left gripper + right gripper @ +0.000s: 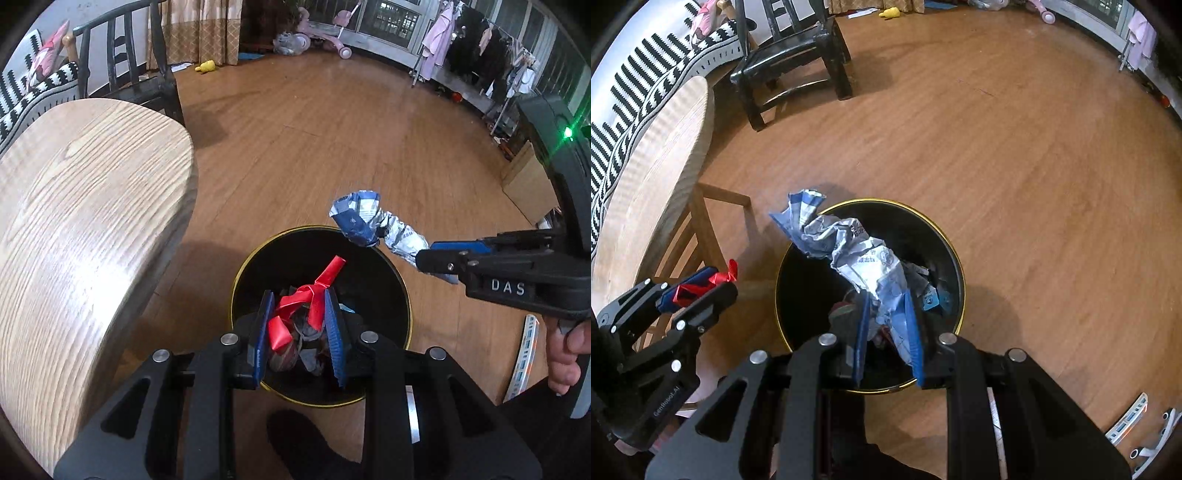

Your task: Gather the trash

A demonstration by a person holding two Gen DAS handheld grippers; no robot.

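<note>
Both pieces hang over the bin (pixel 400 291), not yet dropped: the left gripper (pixel 298 328) clamps a red wrapper (pixel 308 299), the right gripper (pixel 888 334) a crumpled blue-and-white packet (pixel 857 251).

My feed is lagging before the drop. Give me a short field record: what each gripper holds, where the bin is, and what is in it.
left gripper: shut on red wrapper, above the bin opening
right gripper: shut on crumpled blue-and-white wrapper, above the bin opening
bin: black, gold rim, upright on the wooden floor, beside the light wood table
bin contents: some trash already inside, items too dark to name
drop status: neither piece released yet
</note>
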